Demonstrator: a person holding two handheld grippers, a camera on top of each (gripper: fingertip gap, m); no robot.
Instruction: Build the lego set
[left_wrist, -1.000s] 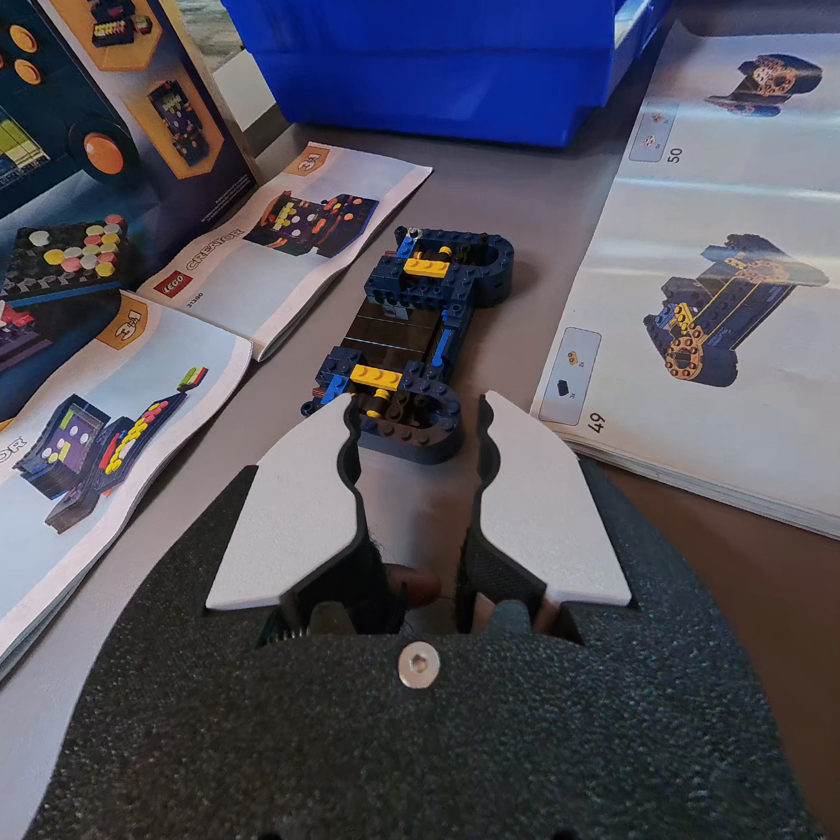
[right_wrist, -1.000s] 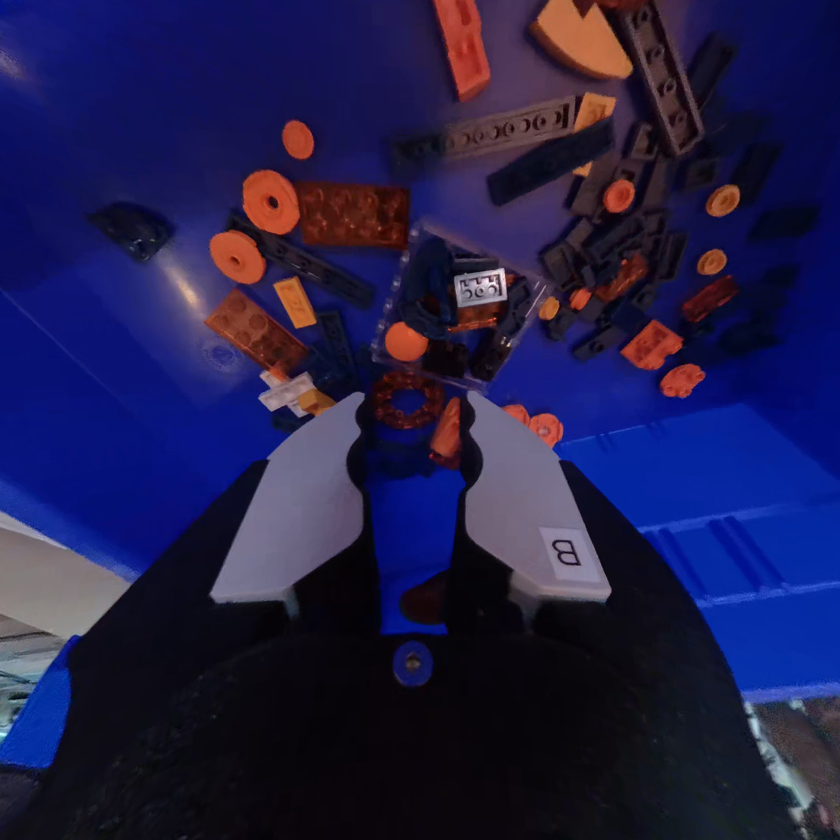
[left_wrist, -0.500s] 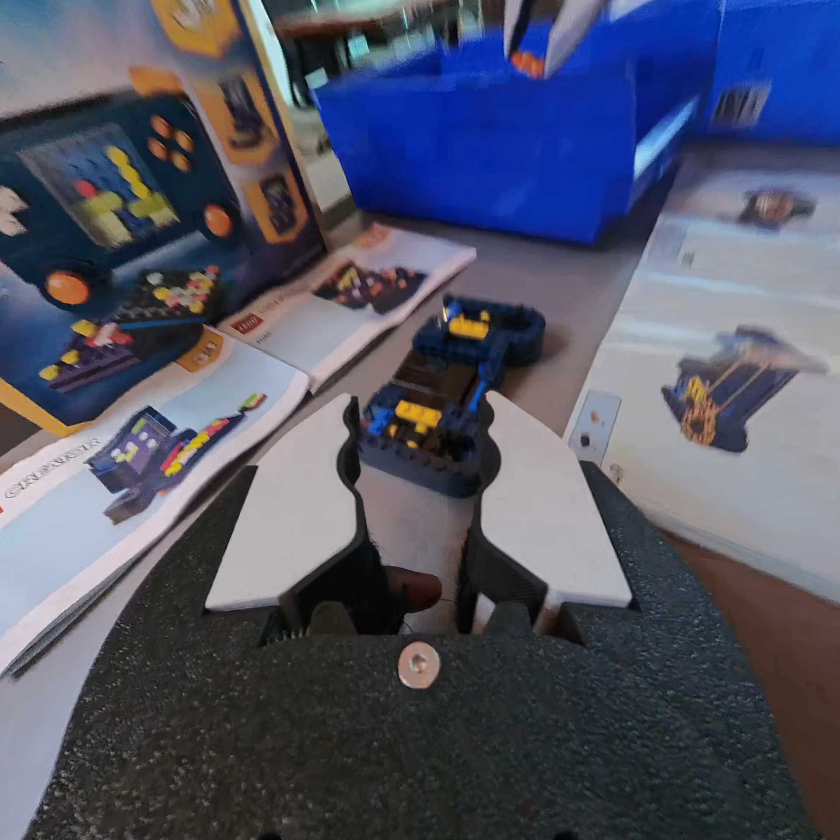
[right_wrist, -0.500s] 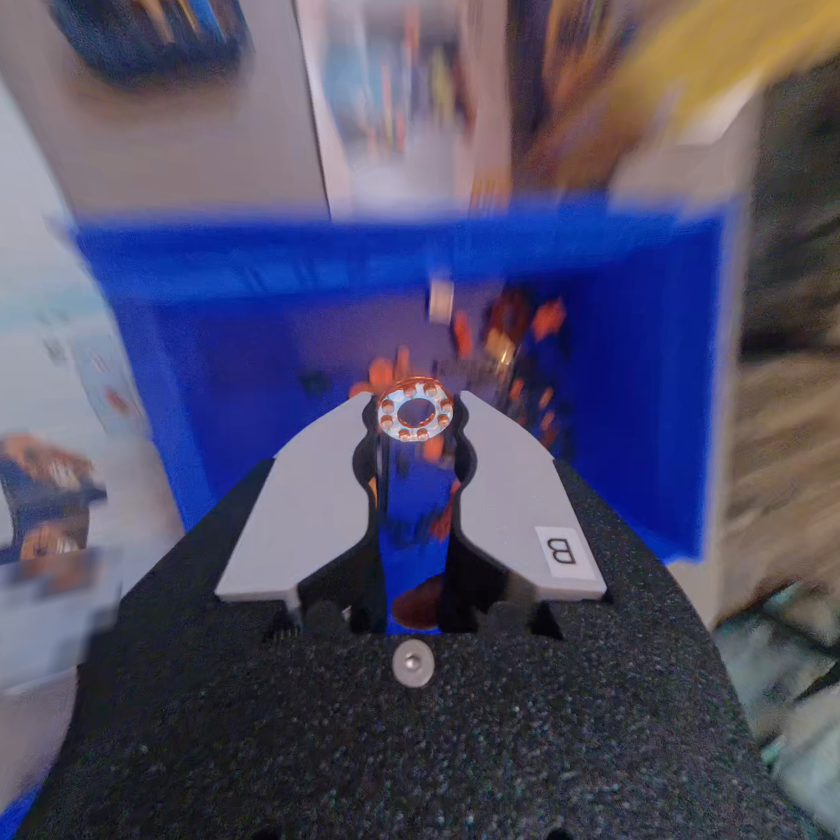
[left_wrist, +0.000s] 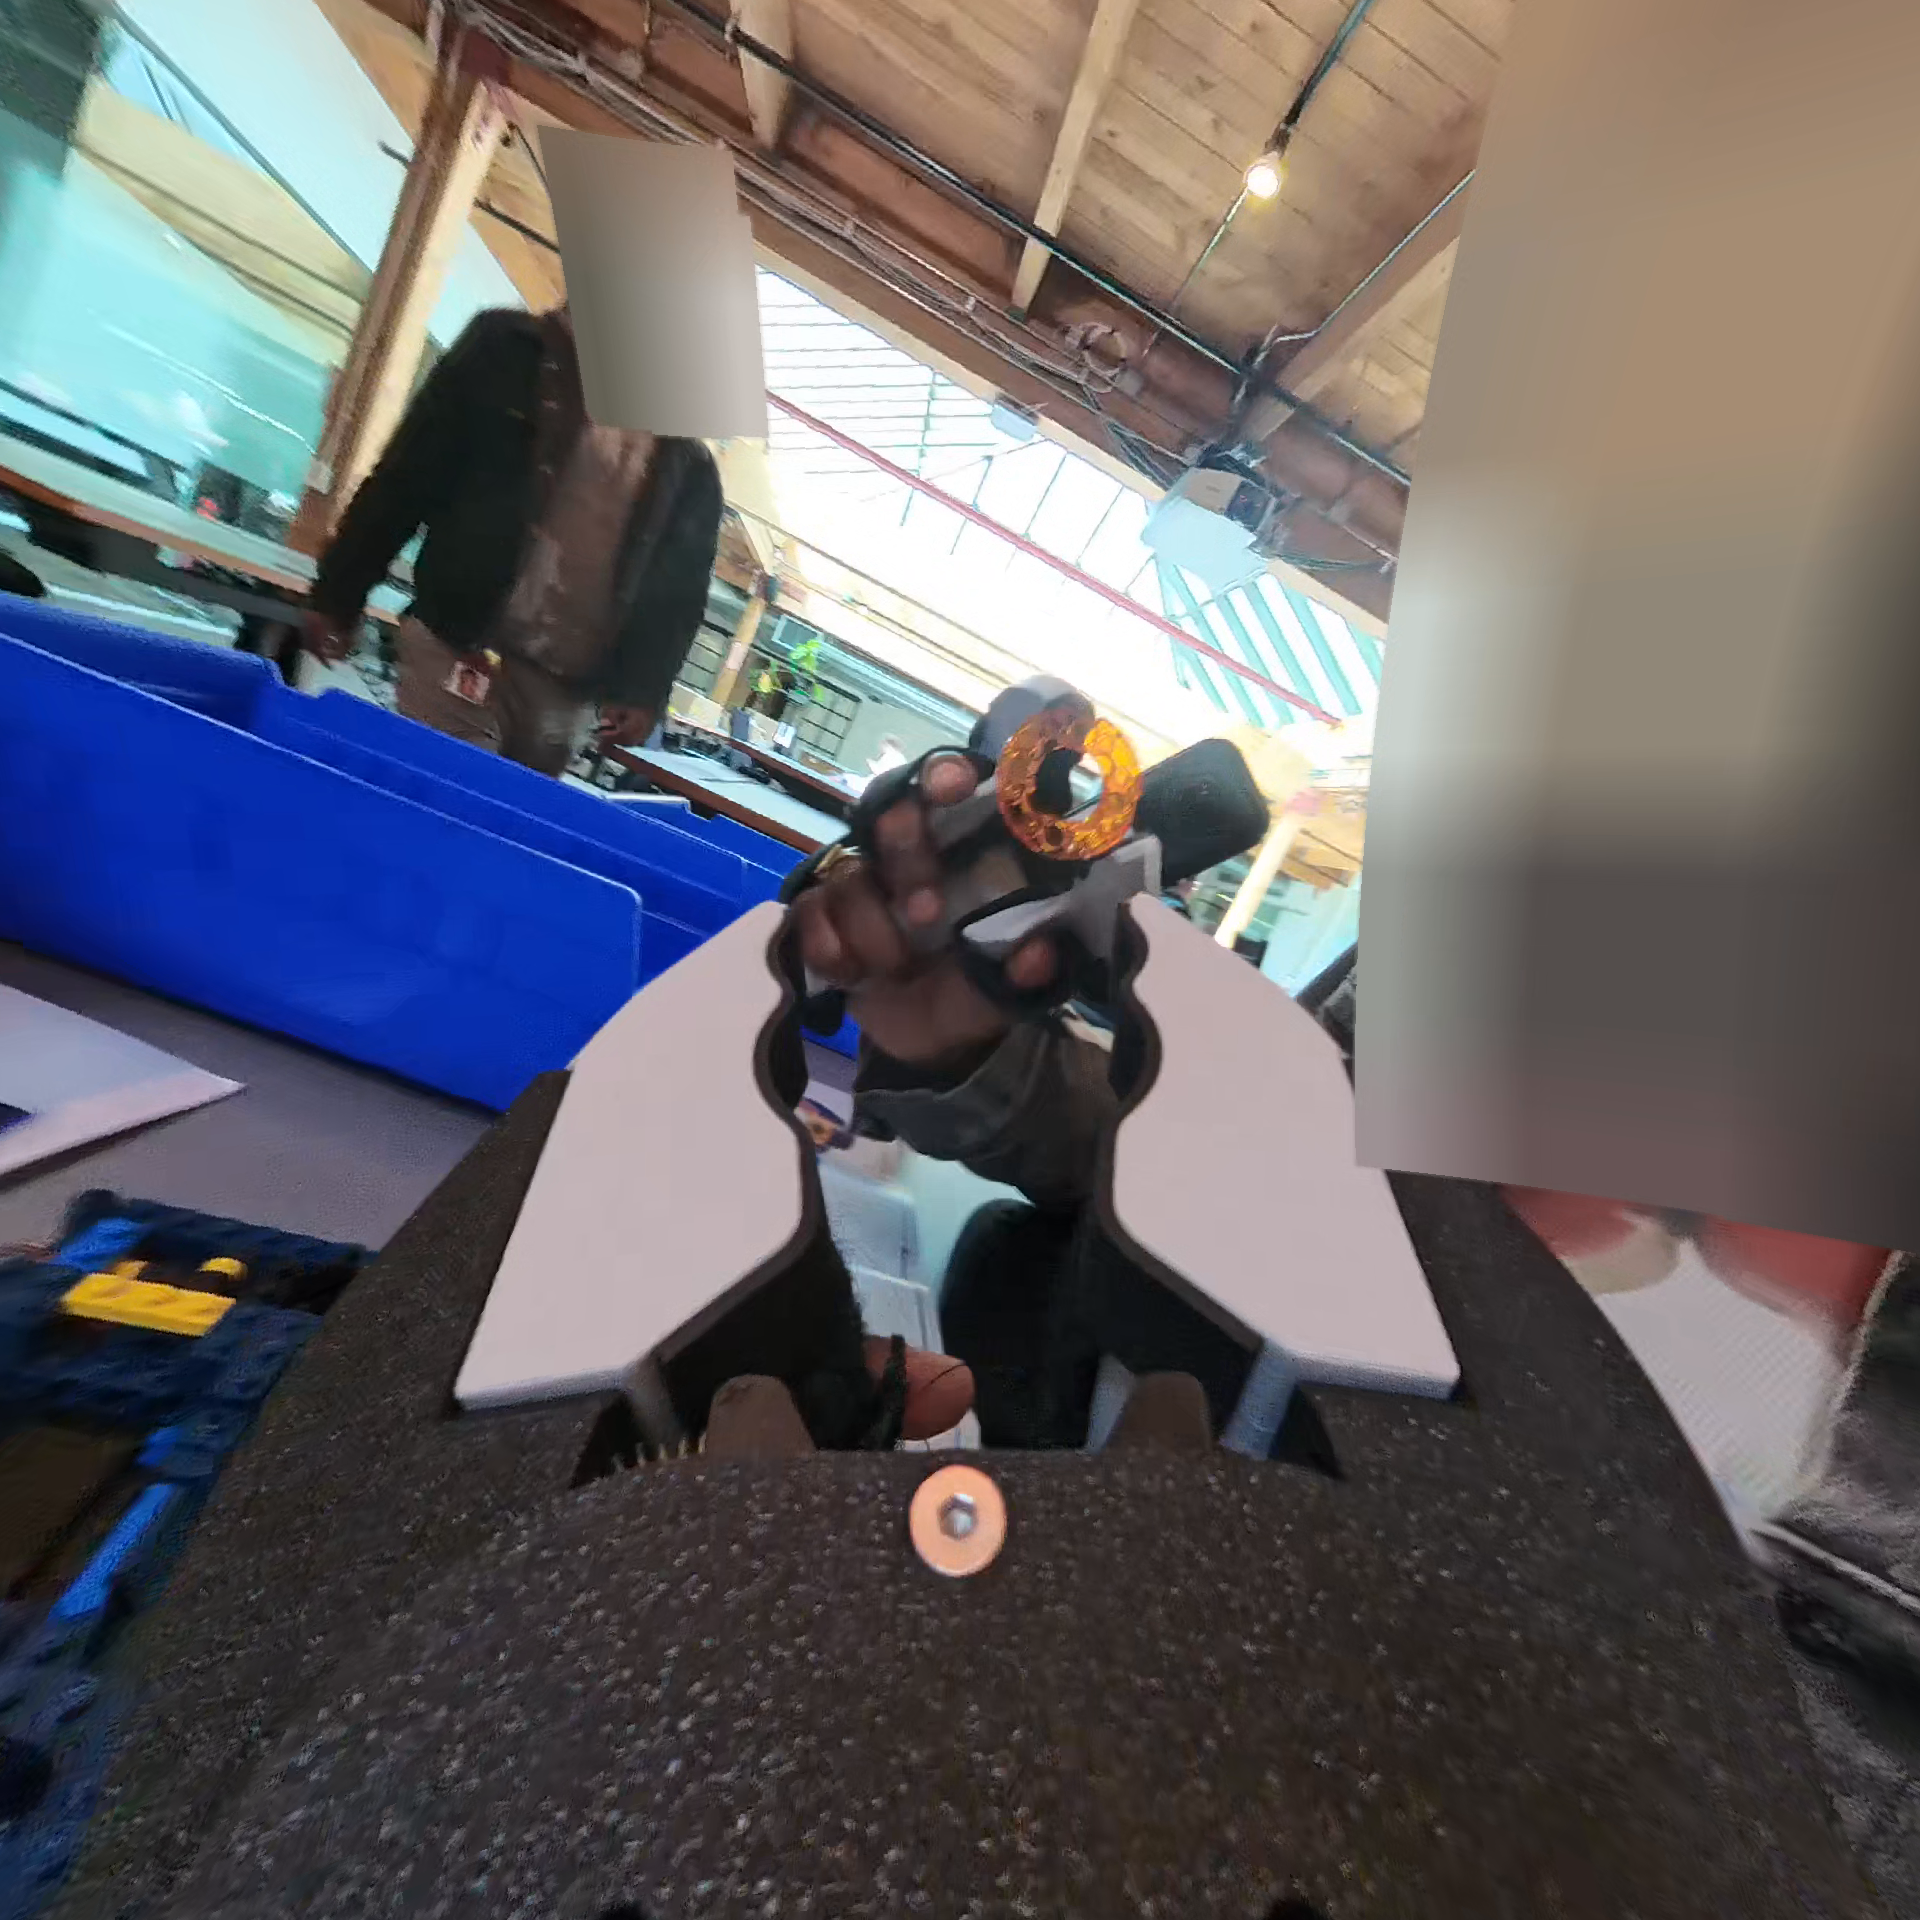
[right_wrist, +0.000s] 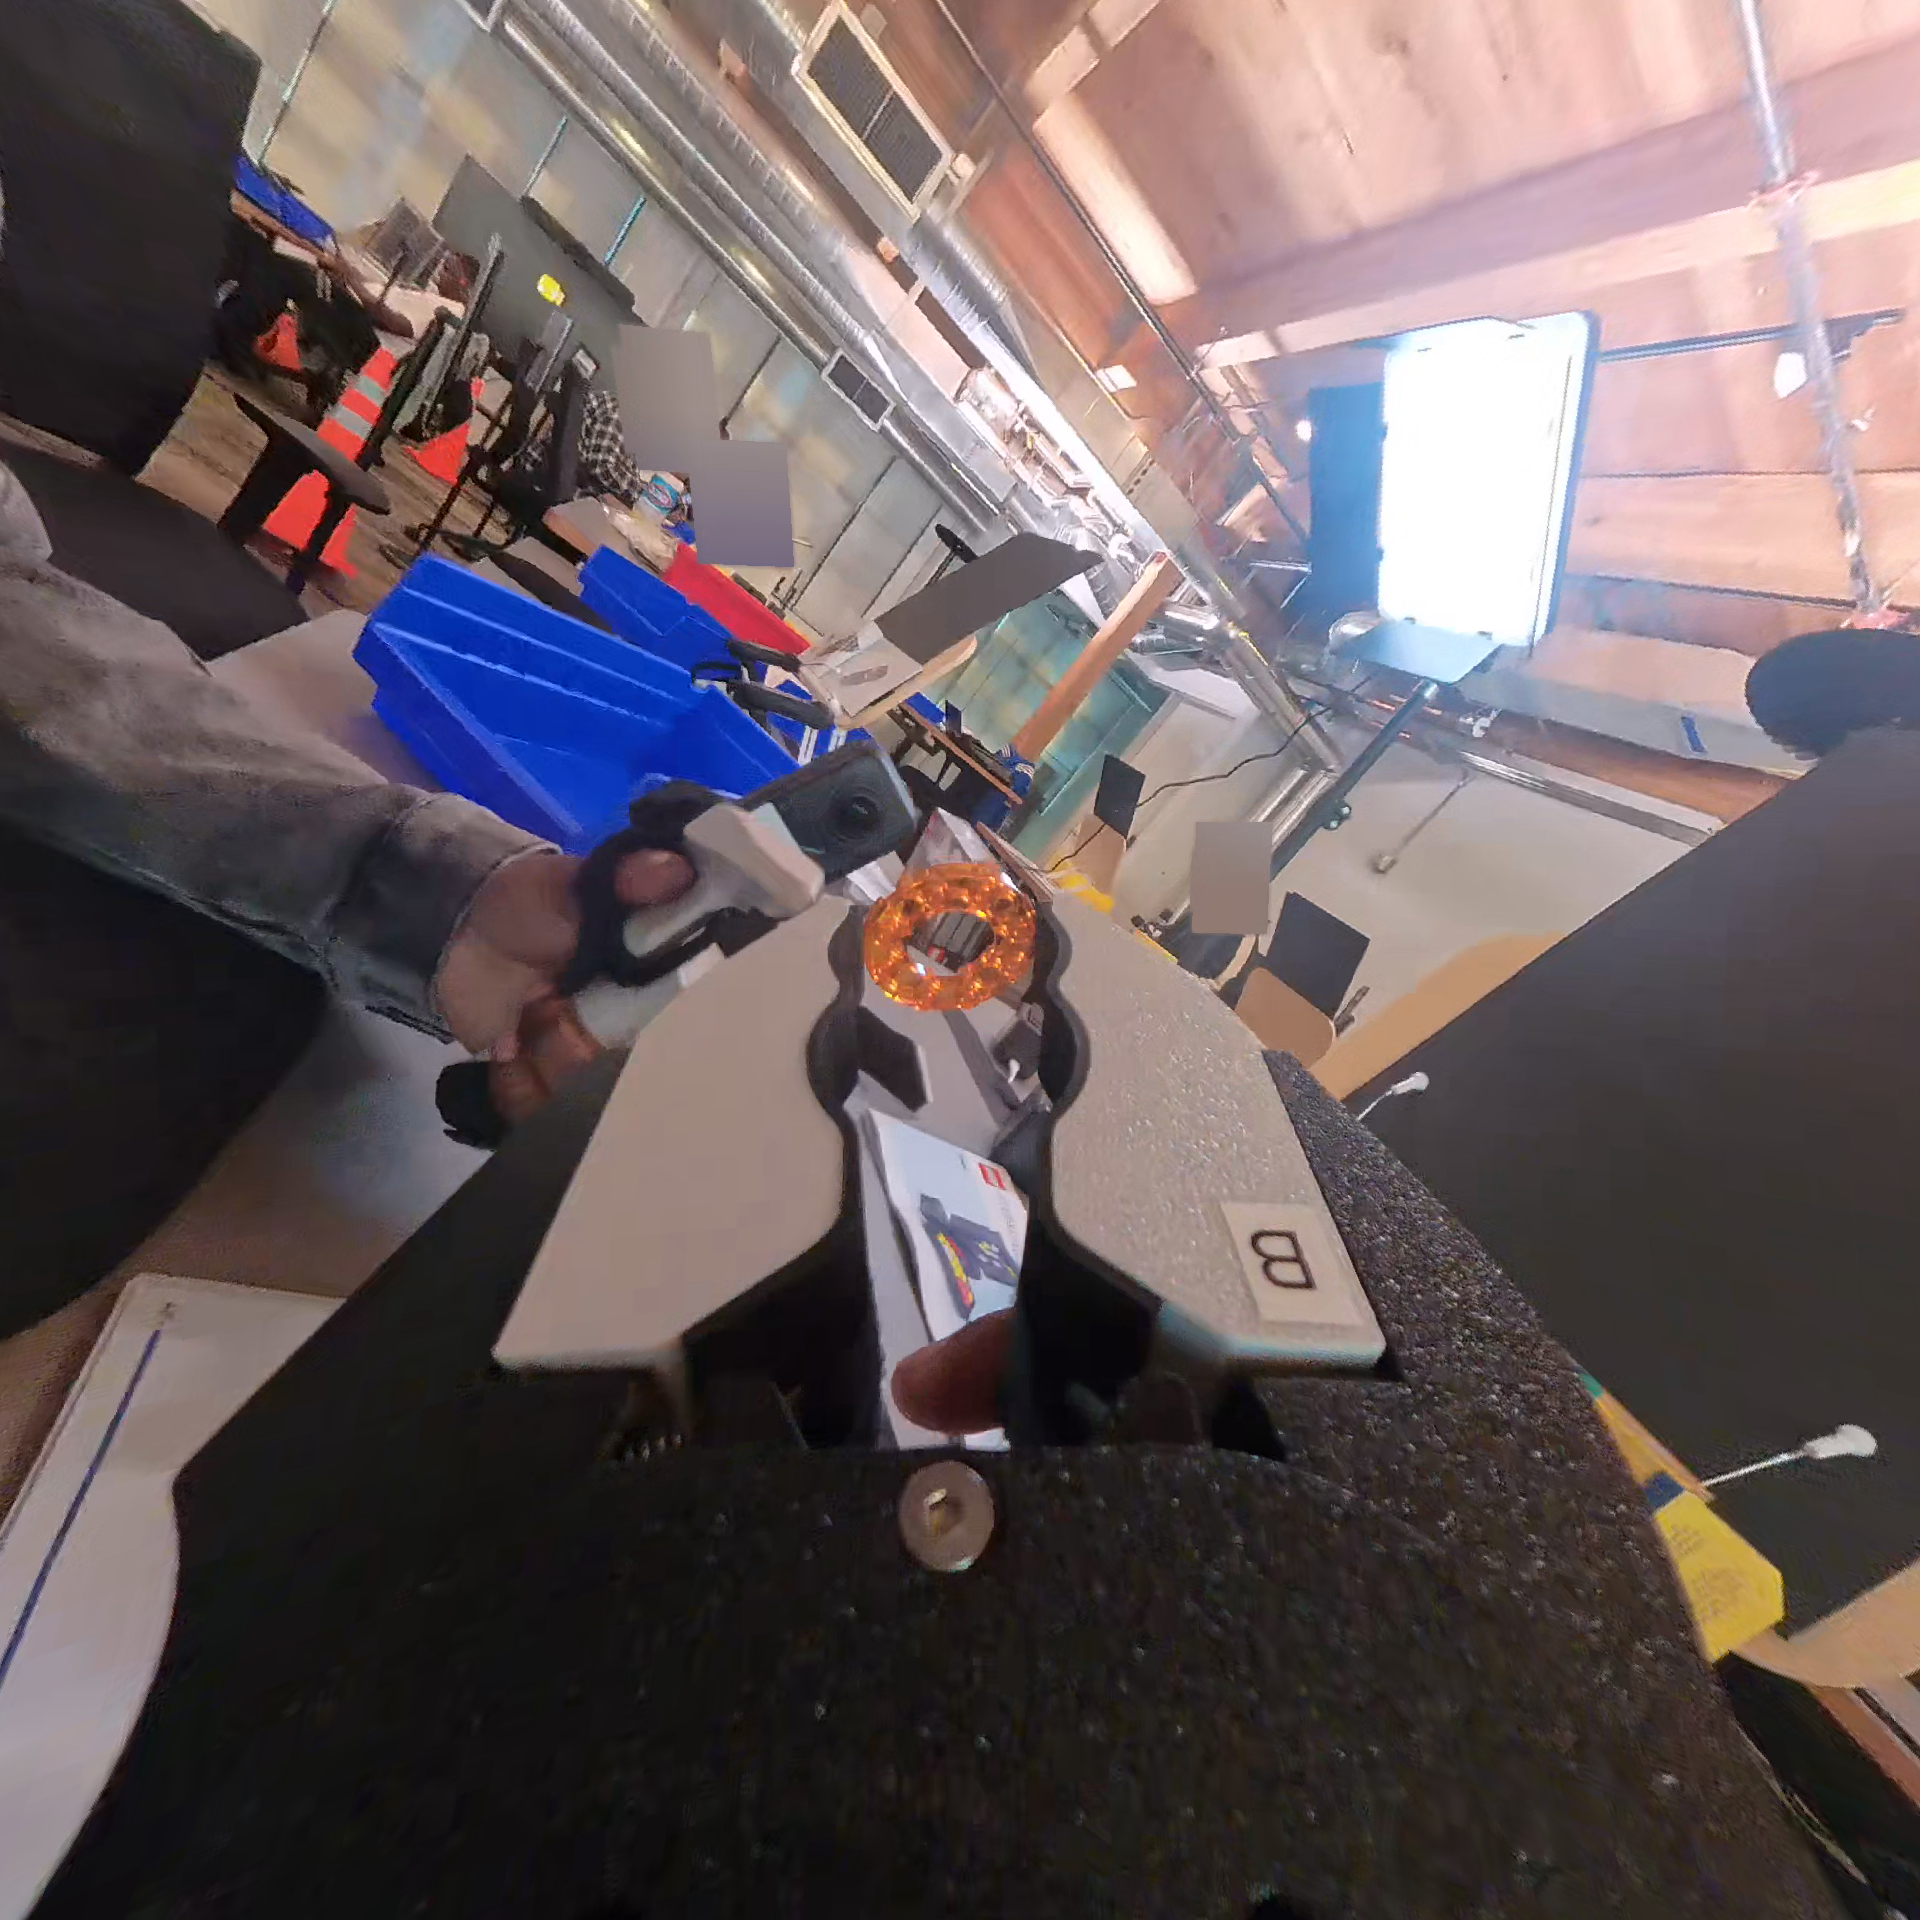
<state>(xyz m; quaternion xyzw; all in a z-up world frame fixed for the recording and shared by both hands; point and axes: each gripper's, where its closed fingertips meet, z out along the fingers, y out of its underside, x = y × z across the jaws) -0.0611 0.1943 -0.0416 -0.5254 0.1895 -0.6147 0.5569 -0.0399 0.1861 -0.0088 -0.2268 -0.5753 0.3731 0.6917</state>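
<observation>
Orange ring (airborne) in right gripper

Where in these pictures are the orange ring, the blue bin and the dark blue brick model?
orange ring (right_wrist: 951, 951): right wrist view, on its lower band, between the fingers.
blue bin (left_wrist: 312, 873): left wrist view, on its near wall.
dark blue brick model (left_wrist: 135, 1361): left wrist view, on its studded top.

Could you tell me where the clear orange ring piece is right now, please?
The orange ring is clamped between the right gripper's fingertips, raised above the table; the left wrist view shows it ahead, right of the blue bins.
</observation>
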